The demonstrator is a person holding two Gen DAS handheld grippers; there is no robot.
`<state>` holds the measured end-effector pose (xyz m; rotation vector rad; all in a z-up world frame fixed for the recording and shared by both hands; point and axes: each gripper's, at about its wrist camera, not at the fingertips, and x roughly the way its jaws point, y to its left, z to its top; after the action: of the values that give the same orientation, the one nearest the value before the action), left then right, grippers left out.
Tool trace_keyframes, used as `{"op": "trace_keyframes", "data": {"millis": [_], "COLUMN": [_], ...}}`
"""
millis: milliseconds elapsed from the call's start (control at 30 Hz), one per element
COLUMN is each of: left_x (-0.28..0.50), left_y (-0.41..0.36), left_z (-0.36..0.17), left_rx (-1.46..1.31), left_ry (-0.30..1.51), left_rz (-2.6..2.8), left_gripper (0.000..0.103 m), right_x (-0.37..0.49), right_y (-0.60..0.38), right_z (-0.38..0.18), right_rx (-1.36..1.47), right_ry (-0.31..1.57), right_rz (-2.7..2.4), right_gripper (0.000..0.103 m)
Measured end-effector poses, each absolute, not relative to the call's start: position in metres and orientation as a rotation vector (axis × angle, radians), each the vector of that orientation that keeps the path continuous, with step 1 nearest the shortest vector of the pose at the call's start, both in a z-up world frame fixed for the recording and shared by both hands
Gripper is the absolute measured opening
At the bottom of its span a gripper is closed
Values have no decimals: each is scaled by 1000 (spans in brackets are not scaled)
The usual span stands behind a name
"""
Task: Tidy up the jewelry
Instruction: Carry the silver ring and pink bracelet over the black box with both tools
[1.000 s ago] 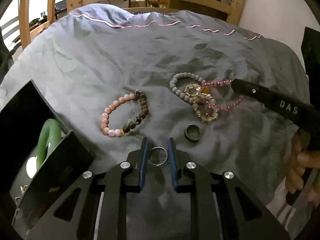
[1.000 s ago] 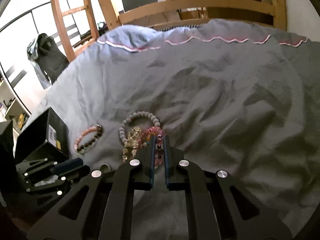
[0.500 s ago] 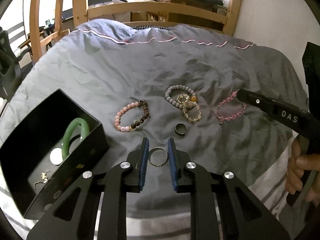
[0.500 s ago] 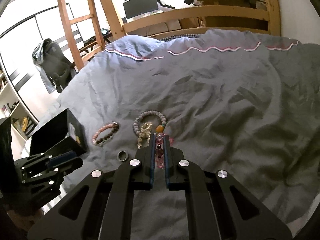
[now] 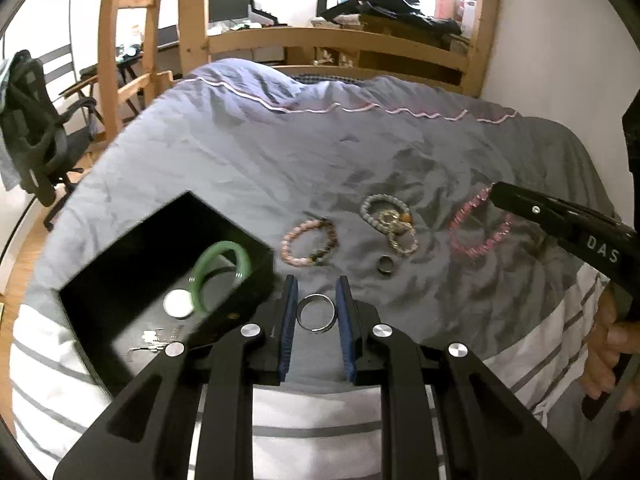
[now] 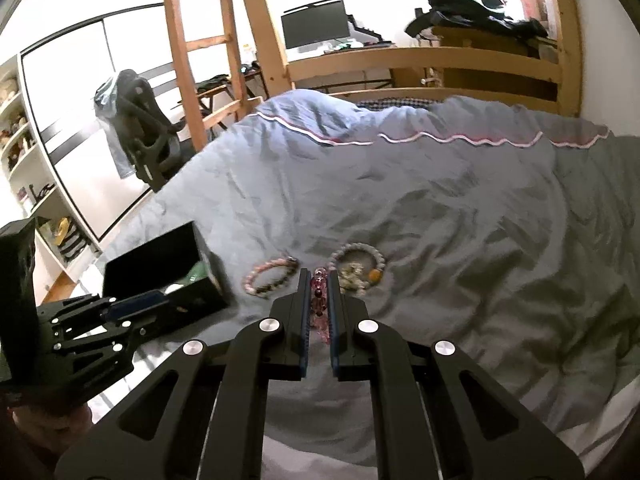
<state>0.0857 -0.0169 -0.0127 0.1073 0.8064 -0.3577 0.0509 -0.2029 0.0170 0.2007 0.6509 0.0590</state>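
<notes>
1. Left wrist view: the left tongs (image 5: 317, 312) had lifted clear of the bed (image 5: 280, 160), clenched on a silver ring (image 5: 316, 313) pinched edge to edge between the blue pads. A second earlier the ring sat low over the cover; now the whole spread lay well below.

2. Same view: the right tongs (image 5: 500, 196) had pulled the pink bracelet (image 5: 478, 226) away from the tangle of grey and gold bracelets (image 5: 390, 222), and it hung stretched from their tip. So two pieces were up at once, likely both bound for the box (image 5: 120, 264).

3. The black box stood open at the left, just beside the left tongs. Inside lay a green bangle (image 5: 222, 270), a white disc (image 5: 178, 304) and a small chain, too faint to read.

4. Not yet picked up on the cover: a pink-and-brown bracelet (image 5: 308, 242) and a dark ring (image 5: 386, 265).

5. Right wrist view: the right tongs (image 6: 319, 280) were squeezed tight on the pink bracelet (image 6: 319, 300), its beads bunched between the pads. The box (image 6: 160, 264) sat to the left, the bangle only a green glimpse behind its wall.
</notes>
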Motion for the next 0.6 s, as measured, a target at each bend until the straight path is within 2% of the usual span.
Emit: {"op": "trace_keyframes", "data": {"millis": [600], "left_x": [100], "left_y": [66], "left_z": [22], "left_rx": [37], "left_ry": [789], "left_rz": [-203], "left_gripper": [19], "right_x": [84], "right_y": [-118], "right_z": [57], "right_rx": [121], "right_ry": [620], "right_rz": [190], "right_gripper": [8]}}
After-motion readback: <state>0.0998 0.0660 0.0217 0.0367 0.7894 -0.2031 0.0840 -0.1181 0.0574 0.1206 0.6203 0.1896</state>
